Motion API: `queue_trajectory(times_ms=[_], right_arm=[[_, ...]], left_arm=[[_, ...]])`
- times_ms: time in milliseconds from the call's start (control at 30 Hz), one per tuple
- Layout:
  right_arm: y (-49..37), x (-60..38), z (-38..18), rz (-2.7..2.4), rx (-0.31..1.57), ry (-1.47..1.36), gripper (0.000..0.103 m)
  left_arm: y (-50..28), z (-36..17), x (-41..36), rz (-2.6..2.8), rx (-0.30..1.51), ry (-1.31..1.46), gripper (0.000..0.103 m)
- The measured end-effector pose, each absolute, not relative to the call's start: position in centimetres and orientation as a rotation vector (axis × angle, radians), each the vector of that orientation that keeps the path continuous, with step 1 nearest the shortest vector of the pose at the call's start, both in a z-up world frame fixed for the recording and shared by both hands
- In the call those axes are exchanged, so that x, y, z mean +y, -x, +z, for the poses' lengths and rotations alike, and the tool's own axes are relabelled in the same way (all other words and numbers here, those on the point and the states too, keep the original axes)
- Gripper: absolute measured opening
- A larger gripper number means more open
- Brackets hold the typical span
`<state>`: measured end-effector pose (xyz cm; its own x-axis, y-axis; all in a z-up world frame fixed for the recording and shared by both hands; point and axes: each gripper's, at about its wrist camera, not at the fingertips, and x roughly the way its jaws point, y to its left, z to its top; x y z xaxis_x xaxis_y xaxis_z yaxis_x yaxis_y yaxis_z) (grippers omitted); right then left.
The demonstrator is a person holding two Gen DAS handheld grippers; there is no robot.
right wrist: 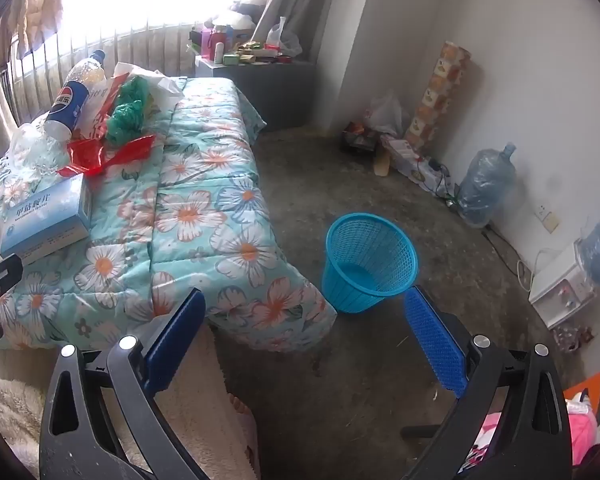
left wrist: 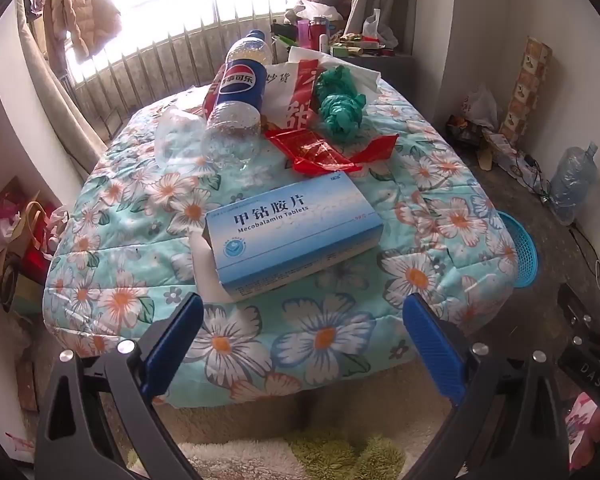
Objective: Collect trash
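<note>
Trash lies on a floral quilt point(left wrist: 324, 332): a blue tablet box point(left wrist: 292, 232), a red wrapper point(left wrist: 332, 152), a crumpled green bag point(left wrist: 340, 104), a Pepsi bottle point(left wrist: 236, 92), a clear plastic cup point(left wrist: 176, 132) and a white-and-red bag point(left wrist: 288, 80). My left gripper point(left wrist: 304, 312) is open and empty, just short of the box. My right gripper point(right wrist: 304, 308) is open and empty above the floor, near the blue mesh wastebasket point(right wrist: 368, 260), which looks empty. The box point(right wrist: 44, 216), wrapper point(right wrist: 100, 156), green bag point(right wrist: 128, 116) and bottle point(right wrist: 76, 96) also show in the right wrist view.
The wastebasket's rim point(left wrist: 520, 248) shows beside the quilt's right edge. A large water jug point(right wrist: 484, 188), a power strip and boxes line the right wall. A cluttered cabinet point(right wrist: 256, 68) stands by the window. Bags lie on the floor at left point(left wrist: 16, 240).
</note>
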<state>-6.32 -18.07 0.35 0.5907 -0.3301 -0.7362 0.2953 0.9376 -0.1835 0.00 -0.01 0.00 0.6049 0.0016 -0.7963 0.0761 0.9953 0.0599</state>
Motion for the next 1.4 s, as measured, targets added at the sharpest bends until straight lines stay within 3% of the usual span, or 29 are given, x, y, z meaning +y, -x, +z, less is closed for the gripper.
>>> queue_trajectory(times_ms=[1400], right_arm=[[6.24, -17.98, 0.26, -0.361, 0.872, 0.035, 0.096]], left_arm=[[-0.11, -0.06, 0.22, -0.030, 0.926, -0.106, 0.098]])
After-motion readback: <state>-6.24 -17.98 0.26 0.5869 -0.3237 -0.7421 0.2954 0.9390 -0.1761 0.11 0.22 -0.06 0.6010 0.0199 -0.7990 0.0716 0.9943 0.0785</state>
